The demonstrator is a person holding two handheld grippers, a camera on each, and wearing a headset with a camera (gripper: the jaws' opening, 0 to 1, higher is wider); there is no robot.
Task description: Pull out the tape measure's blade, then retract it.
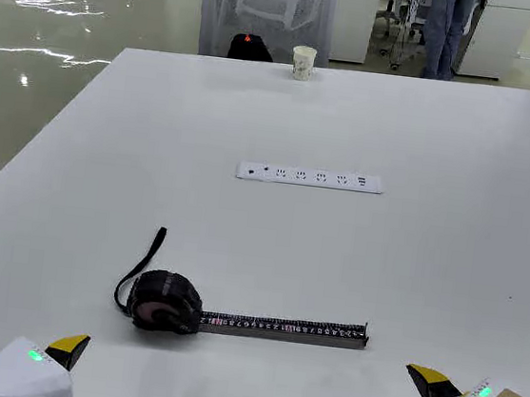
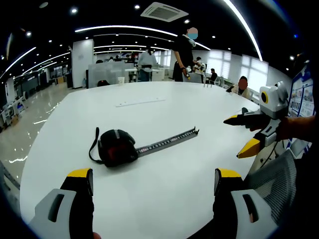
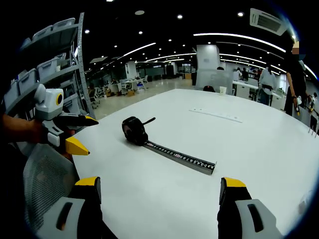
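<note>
A black tape measure (image 1: 165, 301) (image 2: 116, 147) (image 3: 133, 130) lies on the white table (image 1: 350, 122), a black wrist strap (image 1: 139, 261) trailing from its left. Its blade (image 1: 284, 329) (image 2: 167, 141) (image 3: 179, 157) is drawn out to the right, flat on the table, ending in a hook (image 1: 364, 334). My left gripper (image 2: 152, 183) is open at the near left edge, its yellow fingertip (image 1: 69, 346) short of the case. My right gripper (image 3: 158, 189) is open at the near right, its fingertip (image 1: 428, 378) just past the blade's end. Neither touches the tape.
A white power strip (image 1: 310, 177) lies mid-table beyond the tape. A paper cup (image 1: 303, 62) stands at the far edge, with a covered chair (image 1: 266, 7) behind it. People stand past the far right corner.
</note>
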